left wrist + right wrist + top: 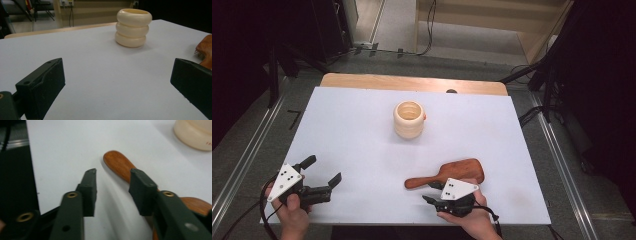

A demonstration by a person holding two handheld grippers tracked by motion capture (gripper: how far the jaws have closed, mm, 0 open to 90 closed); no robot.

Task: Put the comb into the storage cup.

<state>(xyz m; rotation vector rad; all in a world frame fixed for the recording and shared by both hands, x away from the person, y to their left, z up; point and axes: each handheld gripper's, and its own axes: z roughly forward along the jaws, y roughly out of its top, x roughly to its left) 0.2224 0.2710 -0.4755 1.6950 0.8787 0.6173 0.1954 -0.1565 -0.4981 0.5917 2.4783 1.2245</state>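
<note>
We are at the reach for the wooden brush point(452, 173), which lies flat near the front right of the white counter point(357, 135). Our right gripper point(113, 183) has its fingers apart beside the handle, gripping nothing; next they must straddle it and close. Our left gripper point(323, 171) waits wide open, the cream holder point(409, 119) well beyond

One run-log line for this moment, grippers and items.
left gripper: open, nothing between jaws | right gripper: open, beside brush handle | wooden brush: flat on table | cream holder: upright, untouched
</note>
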